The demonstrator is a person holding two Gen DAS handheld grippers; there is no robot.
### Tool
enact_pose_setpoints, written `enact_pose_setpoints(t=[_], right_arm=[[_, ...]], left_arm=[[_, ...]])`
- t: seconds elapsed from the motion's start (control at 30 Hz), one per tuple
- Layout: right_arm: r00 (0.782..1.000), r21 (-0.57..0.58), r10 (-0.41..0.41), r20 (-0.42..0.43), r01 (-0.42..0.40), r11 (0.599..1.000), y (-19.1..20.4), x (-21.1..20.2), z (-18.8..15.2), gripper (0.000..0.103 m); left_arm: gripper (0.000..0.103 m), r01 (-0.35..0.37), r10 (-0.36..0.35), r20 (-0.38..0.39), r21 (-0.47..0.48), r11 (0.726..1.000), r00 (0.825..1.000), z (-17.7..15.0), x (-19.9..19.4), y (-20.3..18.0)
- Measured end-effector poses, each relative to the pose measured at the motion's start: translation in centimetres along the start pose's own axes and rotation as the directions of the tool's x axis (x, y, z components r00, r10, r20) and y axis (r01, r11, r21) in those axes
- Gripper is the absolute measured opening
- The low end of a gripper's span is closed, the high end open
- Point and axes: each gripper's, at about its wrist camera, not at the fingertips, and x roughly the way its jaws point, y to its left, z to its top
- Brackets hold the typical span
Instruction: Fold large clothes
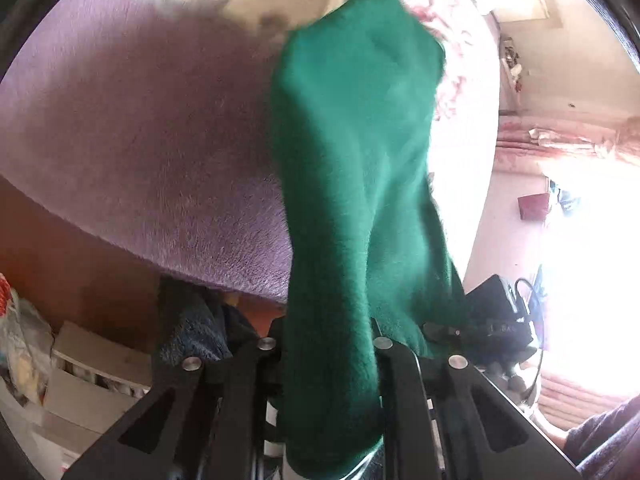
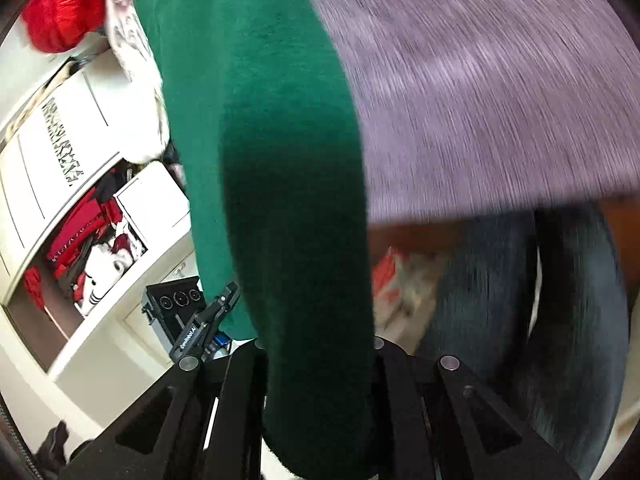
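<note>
The left gripper (image 1: 332, 360) is clamped on the green garment (image 1: 356, 140), whose long axis runs toward twelve o'clock over the purple bed cover (image 1: 140, 140). The right gripper (image 2: 320, 368) likewise pinches the cloth, which stretches to eleven o'clock.

left fingertips: hidden under green cloth (image 1: 352, 184) | right fingertips: hidden likewise in right view | cloth: cut off at frame edges, whole shape untellable | window side (image 1: 580, 240): washed out by glare | blanket (image 2: 480, 80) and dark legs (image 2: 520, 300): motion-blurred | shelf contents (image 2: 92, 256): too jumbled to tell
</note>
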Motion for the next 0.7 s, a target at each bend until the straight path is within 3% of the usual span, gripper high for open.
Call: enact_pose_setpoints(t=[0.13,0.23,0.3,0.37,0.5,0.57,0.7], right_arm=[[0.998,-0.063,0.049,0.025,-0.048,0.997,4.6,-3.7,0.8,0.013],[0.99,-0.166,0.097,0.098,-0.08,0.983,11.0,-6.5,5.2,0.013],[0.98,-0.223,0.119,0.162,-0.081,0.972,15.3,-7.5,9.4,0.013],[0.963,-0.257,0.12,0.24,-0.056,0.965,18.9,-8.8,14.7,0.013],[0.957,-0.254,0.08,0.278,-0.007,0.967,21.8,-9.7,23.6,0.013],[0.964,-0.231,0.021,0.264,0.042,0.972,22.5,-9.0,26.7,0.013],[0.975,-0.219,-0.021,0.221,0.071,0.973,21.3,-8.8,30.0,0.014]], left_arm=[[0.012,0.013,-0.027,0.12,0.117,0.993,0.992,6.1,-1.8,-5.4],[0.012,-0.006,-0.038,0.224,0.192,0.981,0.974,14.2,-1.2,-9.1],[0.012,-0.035,-0.02,0.255,0.208,0.977,0.967,18.7,-0.2,-10.4],[0.012,-0.054,-0.011,0.258,0.241,0.969,0.966,23.0,0.9,-10.4],[0.013,-0.109,0.067,0.177,0.237,0.966,0.982,31.2,5.1,-9.1],[0.013,-0.117,0.1,0.087,0.221,0.968,0.991,33.4,6.7,-8.2],[0.016,-0.103,0.097,0.04,0.23,0.968,0.995,33.6,6.8,-8.6]])
